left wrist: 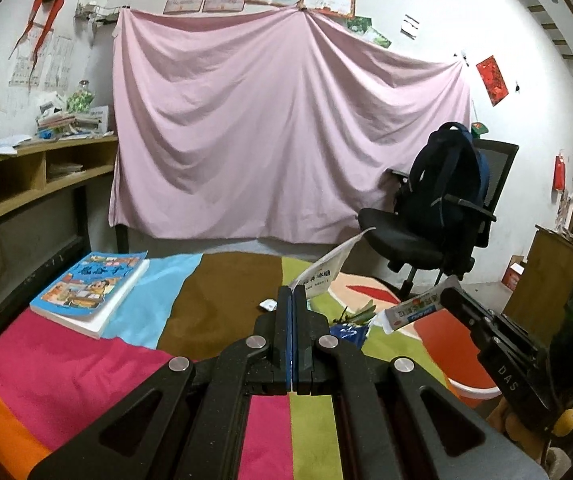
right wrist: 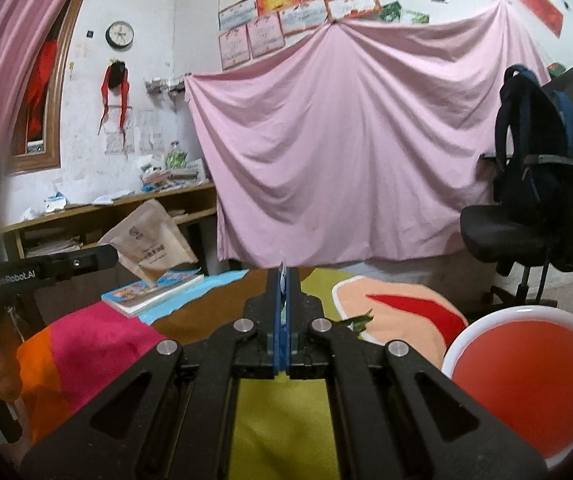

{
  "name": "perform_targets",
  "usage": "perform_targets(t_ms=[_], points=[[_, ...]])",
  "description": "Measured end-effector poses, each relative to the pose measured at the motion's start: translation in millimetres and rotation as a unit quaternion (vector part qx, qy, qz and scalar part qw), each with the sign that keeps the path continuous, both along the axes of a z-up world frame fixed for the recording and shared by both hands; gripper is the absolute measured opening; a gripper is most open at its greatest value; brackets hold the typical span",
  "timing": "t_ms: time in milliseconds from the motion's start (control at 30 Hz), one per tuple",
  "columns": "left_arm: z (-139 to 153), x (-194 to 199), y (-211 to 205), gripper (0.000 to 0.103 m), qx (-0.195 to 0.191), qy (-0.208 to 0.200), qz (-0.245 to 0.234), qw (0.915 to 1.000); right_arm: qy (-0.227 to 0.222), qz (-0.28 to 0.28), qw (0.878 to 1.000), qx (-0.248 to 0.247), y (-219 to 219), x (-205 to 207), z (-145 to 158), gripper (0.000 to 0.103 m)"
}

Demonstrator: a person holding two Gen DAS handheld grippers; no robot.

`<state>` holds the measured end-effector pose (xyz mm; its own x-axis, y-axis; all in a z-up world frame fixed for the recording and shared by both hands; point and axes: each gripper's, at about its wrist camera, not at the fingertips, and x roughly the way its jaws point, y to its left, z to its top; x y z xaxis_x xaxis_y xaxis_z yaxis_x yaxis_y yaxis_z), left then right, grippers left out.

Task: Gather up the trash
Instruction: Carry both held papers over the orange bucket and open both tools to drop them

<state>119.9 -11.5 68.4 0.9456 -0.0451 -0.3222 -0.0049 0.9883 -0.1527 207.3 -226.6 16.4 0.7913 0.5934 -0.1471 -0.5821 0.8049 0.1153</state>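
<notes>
1. Pressed almost together, the fingers of the left gripper (left wrist: 292, 300) pinch the lower edge of a white-faced paper pouch (left wrist: 320, 272), which stands up and leans to the right above the striped cloth (left wrist: 66, 360)
2. Right gripper (right wrist: 282, 280) is likewise nearly closed, nipping a thin white-and-red printed wrapper (left wrist: 412, 310); in its own view only a sliver of white shows between the blue pads (right wrist: 273, 300)
3. Both pieces of trash are therefore off the surface and in hand; more litter lies on the cloth ahead, namely some green leaf scraps (left wrist: 356, 314), a dark blue crumpled wrapper (left wrist: 348, 332) and a small white scrap (left wrist: 268, 304)
4. My judgement: the step in hand is carrying these two pieces to a bin. Grips are at the very edges, so keep both squeezes firm and move smoothly, since the light film could slip or flap loose
5. Red bowl with a white rim (right wrist: 526, 384) sits just right of the right gripper; it looks bare inside, and whether it serves as the trash receptacle I cannot tell
6. Children's book (left wrist: 88, 294) at the left edge is not trash, and no bin shows in either view
</notes>
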Motion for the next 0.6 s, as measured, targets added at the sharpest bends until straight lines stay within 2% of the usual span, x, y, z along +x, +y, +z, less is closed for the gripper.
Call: perform_targets(t_ms=[267,500,600], points=[[9,8,-35,0.0,0.015,-0.019,-0.053,0.9983,-0.063,-0.072,0.995,0.027,-30,-26,18,0.031],[13,37,-93,0.0,0.013,-0.021,-0.119,0.9925,-0.072,-0.154,0.985,0.039,-77,-30,21,0.031],[11,53,-122,0.0,0.011,-0.012,-0.149,0.9886,-0.071,-0.192,0.979,0.021,-97,-29,18,0.031]])
